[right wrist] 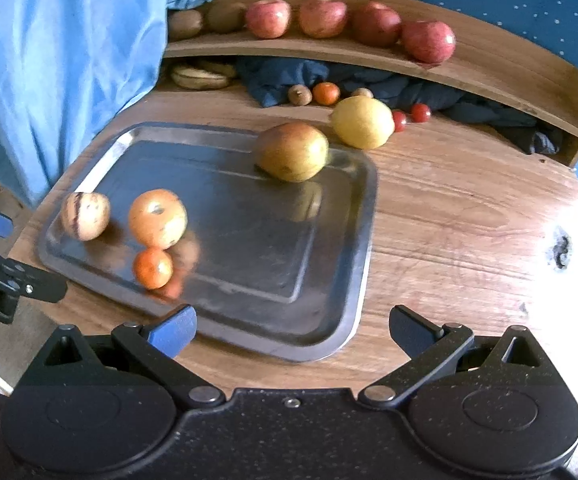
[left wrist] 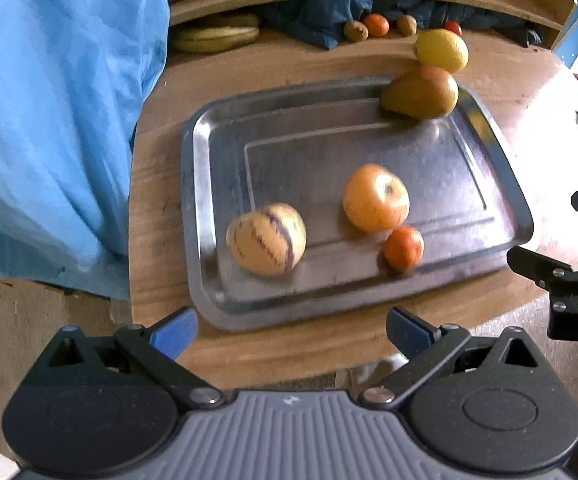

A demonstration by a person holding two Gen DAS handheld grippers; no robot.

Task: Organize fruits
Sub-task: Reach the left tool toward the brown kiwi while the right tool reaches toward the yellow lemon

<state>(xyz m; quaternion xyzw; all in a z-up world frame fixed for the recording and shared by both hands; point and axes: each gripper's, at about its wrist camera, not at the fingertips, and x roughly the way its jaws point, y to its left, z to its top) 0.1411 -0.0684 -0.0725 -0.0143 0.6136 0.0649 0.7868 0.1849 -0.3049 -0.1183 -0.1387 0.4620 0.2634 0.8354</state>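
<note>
With both the left gripper [left wrist: 291, 330] and the right gripper [right wrist: 291, 330] held apart and empty above the near edge of the flat metal tray [right wrist: 353, 240], a next pick is judged to be prepared, likely the yellow lemon [right wrist: 363, 122] lying just beside the tray, for which a reach forward is needed.

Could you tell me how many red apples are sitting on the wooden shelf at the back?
4, in a row along the shelf: one, the next, a third, and the rightmost. The blue cloth may hide more.
</note>
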